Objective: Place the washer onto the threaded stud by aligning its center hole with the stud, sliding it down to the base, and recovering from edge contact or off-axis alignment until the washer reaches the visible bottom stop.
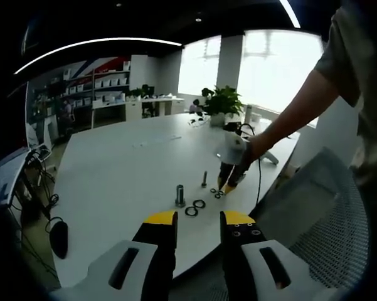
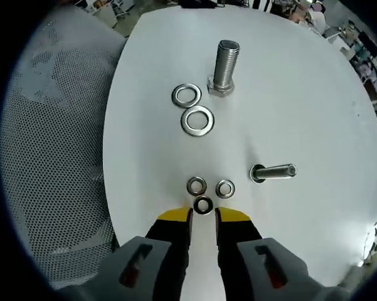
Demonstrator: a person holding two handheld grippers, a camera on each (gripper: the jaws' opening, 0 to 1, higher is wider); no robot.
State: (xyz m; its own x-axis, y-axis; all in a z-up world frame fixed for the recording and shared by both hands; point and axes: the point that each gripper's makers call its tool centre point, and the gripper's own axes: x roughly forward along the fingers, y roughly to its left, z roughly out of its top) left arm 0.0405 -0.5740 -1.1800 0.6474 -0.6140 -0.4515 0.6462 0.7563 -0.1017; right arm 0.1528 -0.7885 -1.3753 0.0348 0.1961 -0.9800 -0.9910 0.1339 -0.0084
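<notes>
Hovering right gripper (image 2: 203, 216) low over white table (image 2: 313, 113), we keep jaws narrowly parted, grasping nothing; small washer (image 2: 203, 205) lies flat just off their tips. Two more small washers (image 2: 196, 185) beyond, beside thin stud (image 2: 273, 172). Thick stud (image 2: 224, 66) stands upright near two large washers (image 2: 197, 120). Left gripper (image 1: 197, 219) hangs back off table edge, jaws parted, empty.

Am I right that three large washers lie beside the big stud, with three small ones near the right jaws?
Not quite: the right gripper view shows two large washers beside the big stud, not three. The three small washers do lie near the right jaws.
</notes>
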